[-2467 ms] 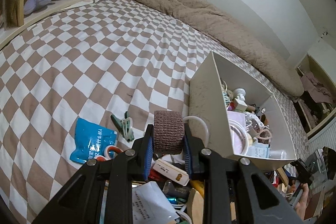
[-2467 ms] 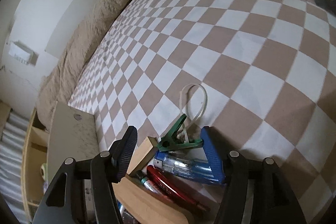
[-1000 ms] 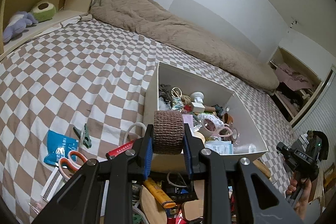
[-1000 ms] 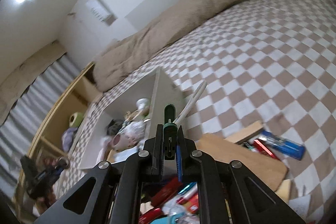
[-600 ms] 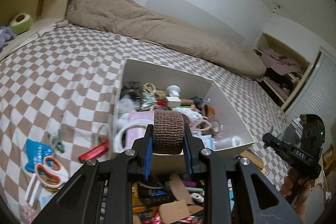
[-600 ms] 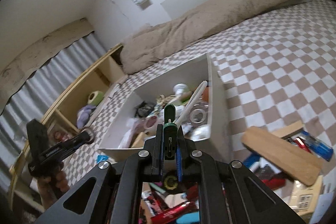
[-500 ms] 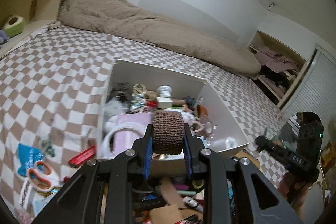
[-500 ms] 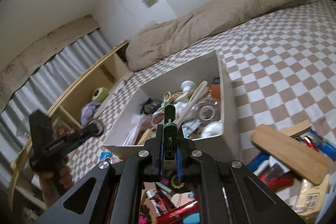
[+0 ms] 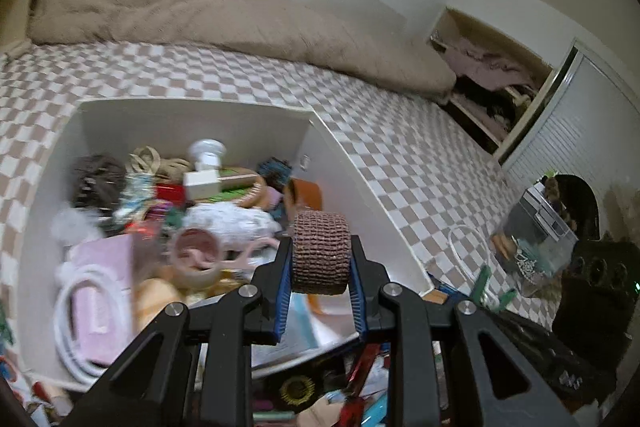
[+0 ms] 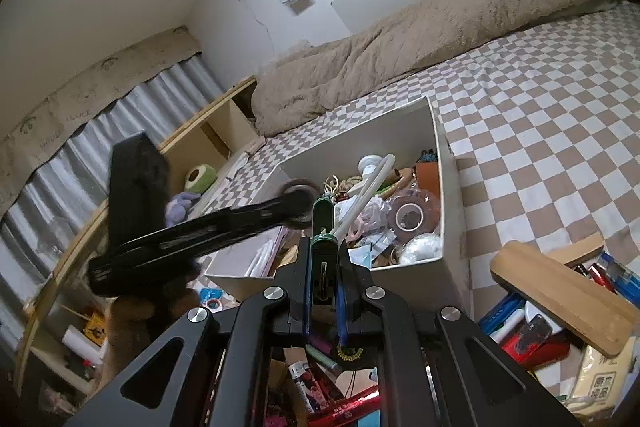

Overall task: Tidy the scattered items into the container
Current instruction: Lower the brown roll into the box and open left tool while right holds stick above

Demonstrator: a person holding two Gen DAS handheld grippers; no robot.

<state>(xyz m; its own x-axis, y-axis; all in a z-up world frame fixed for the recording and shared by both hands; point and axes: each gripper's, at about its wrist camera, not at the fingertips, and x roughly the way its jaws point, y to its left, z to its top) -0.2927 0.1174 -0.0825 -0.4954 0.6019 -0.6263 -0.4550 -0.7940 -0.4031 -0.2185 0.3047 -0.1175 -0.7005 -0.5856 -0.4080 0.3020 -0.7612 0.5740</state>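
1. Checkered bedspread (image 9: 400, 147) underfoot of everything; white box (image 9: 352, 179) sits on it, already heaped with odds and ends.
2. Brown bandage roll (image 9: 320, 251) pinched flat-face to flat-face in the left gripper (image 9: 320, 291), poised over the box's near right corner. Its axis runs across the jaws, left to right; curved side faces forward.
3. Green clip (image 10: 323, 223) with a white loop (image 10: 366, 195) clamped in the right gripper (image 10: 323, 283), just short of the box's near wall. Clip stands long axis upright; loop slants up and right.
4. Risks, my judgement:
   - roll released so near the rim could bounce off the heap and out;
   - loop may snag on the wall;
   - both grippers crowd one corner and could knock.
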